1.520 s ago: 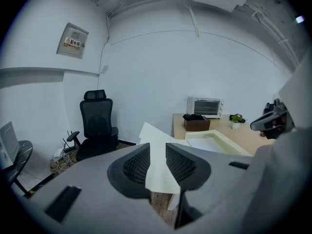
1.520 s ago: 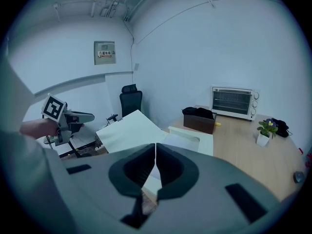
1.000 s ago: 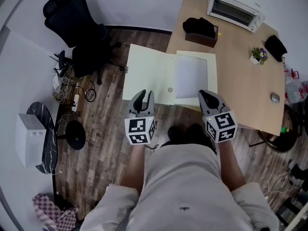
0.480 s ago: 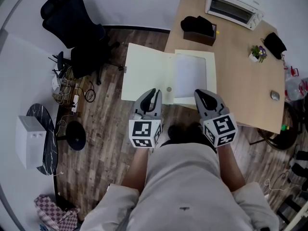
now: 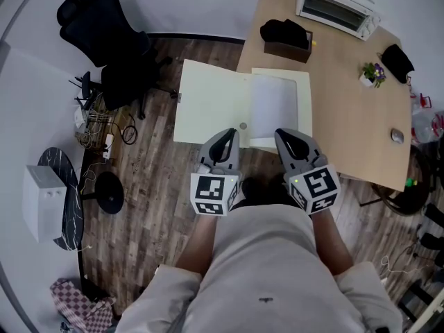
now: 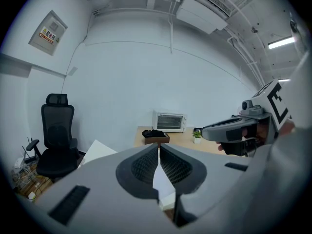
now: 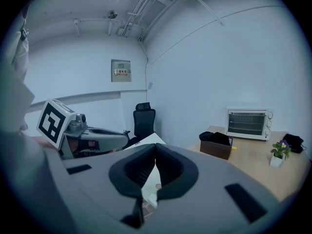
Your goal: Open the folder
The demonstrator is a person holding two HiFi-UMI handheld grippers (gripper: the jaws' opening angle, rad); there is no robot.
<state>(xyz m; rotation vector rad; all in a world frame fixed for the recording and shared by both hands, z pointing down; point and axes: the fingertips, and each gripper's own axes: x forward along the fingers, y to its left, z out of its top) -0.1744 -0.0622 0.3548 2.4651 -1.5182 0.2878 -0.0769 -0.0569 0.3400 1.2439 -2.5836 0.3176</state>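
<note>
The folder [image 5: 208, 103] lies spread open on the desk [image 5: 347, 96], as the task asks, with left claw [image 5: 227, 134] and right claw [image 5: 283, 136] closed, empty, just short of it

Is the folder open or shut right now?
Open: the folder lies spread, one cover reaching past the desk edge, a white sheet showing on the other half.

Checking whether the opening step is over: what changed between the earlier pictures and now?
The left gripper let go of the cover of the folder, closed its jaws and shifted right, toward the right gripper, which edged left. The folder stayed open on the table; the right gripper stayed shut.
</note>
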